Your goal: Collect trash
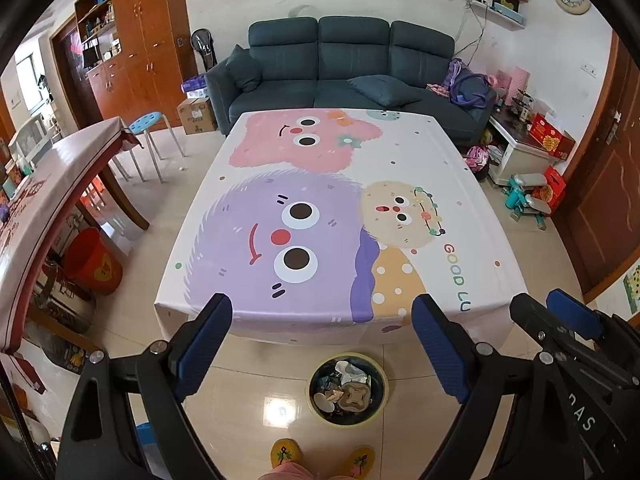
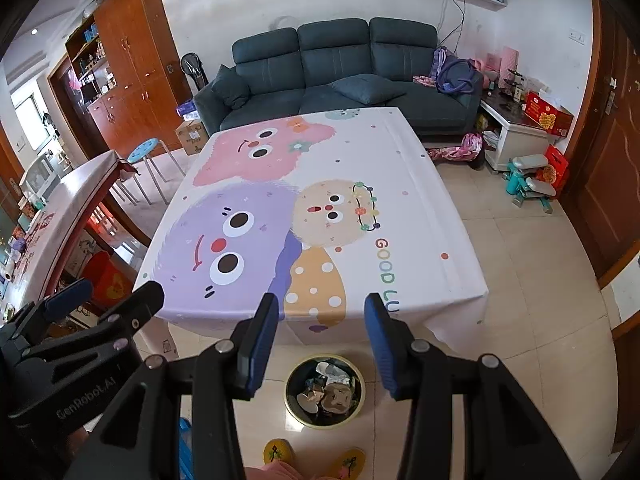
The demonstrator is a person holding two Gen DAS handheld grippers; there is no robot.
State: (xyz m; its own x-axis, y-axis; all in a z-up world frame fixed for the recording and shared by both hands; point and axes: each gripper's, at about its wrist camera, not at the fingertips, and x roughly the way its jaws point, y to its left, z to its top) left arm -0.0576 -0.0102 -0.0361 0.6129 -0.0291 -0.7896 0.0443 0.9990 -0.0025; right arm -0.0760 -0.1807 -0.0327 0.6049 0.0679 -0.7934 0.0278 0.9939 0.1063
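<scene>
Cartoon tablecloth [image 1: 320, 208], teal sofa [image 1: 344, 68] behind, blue stool [image 1: 146, 122] left.

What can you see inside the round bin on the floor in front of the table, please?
The bin holds crumpled wrappers, a brown piece and a pale round disc. Whatever lies beneath that top layer is covered.

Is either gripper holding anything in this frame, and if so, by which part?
Nothing is held. The left gripper and right gripper both stand open with empty jaws above the trash bin on the floor.
</scene>
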